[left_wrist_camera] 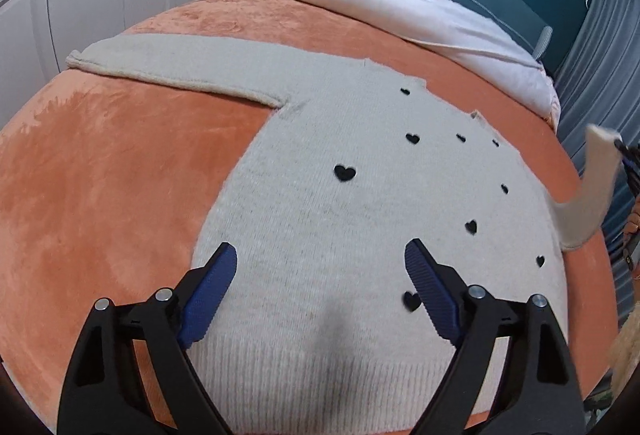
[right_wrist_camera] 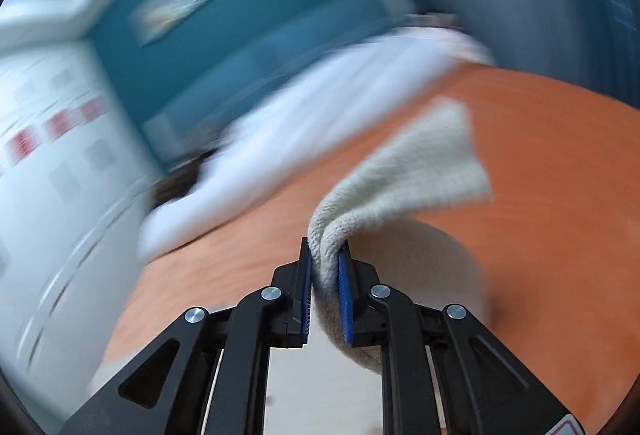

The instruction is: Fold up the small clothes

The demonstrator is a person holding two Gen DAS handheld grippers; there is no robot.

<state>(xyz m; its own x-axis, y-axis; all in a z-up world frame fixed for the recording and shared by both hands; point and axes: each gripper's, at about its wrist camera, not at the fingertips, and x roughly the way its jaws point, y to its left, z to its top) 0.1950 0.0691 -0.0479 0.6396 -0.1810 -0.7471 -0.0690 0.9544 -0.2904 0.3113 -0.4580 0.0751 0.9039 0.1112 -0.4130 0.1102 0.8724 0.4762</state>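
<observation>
Gripping 1 sleeve (right_wrist_camera: 404, 171) of 1 sweater (left_wrist_camera: 340, 235), right tool (right_wrist_camera: 325, 275); left tool (left_wrist_camera: 320, 291) spread apart.

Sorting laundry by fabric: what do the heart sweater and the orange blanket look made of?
The sweater looks like fuzzy knit, wool or acrylic: visible ribbing at the hem. The orange blanket looks like plush fleece: its nap shows brushed light and dark patches.

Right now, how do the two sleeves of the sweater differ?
The left sleeve lies flat and straight on the orange blanket; the right sleeve is lifted off it and bent. No gripper touches the left sleeve; the right gripper is shut on the right sleeve. Both are the same cream knit.
</observation>
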